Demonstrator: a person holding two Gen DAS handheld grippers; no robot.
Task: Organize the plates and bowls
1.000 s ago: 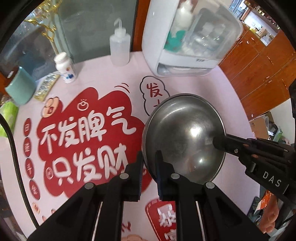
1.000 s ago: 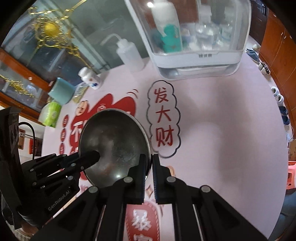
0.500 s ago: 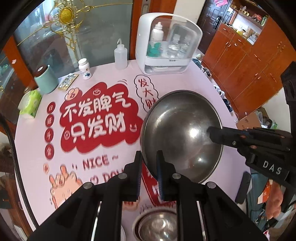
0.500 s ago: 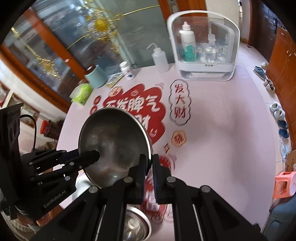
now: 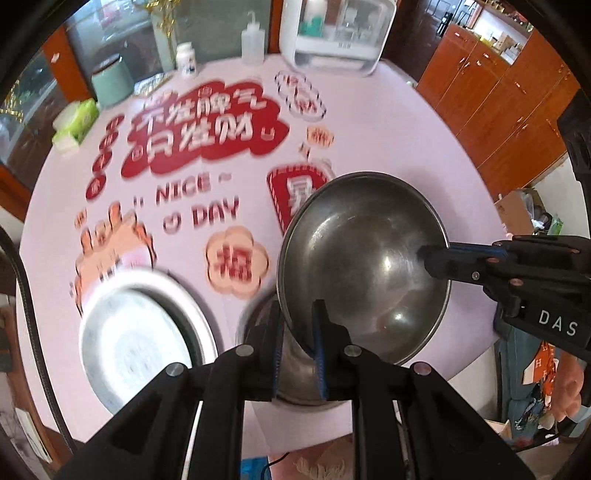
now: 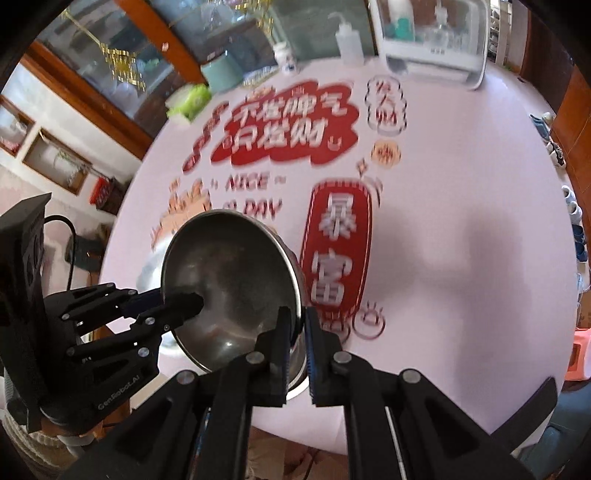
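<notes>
Now that the wide, shallow stainless-steel bowl (image 5: 364,266) has travelled from beside the far white cabinet to above a smaller steel bowl (image 5: 295,380) near the pink surface (image 5: 388,140) edge, left gripper (image 5: 297,343) and right gripper (image 6: 296,345) fingers grip opposite rims, nesting likely next.

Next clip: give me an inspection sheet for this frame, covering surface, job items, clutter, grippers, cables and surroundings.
Surface: round table with pink cloth printed in red lettering.
Job's things: large steel bowl held off the table, tilted; a second steel bowl under it; flat steel plate beside that.
Clutter: squeeze bottle, white pill bottle, green cup, tissue pack, white lidded box, all at the far edge.
Grippers: left gripper and right gripper each shut on the large steel bowl's rim, on opposite sides.
Cables: black cable at the left edge.
Surroundings: wooden cabinets, glass cabinet.
</notes>
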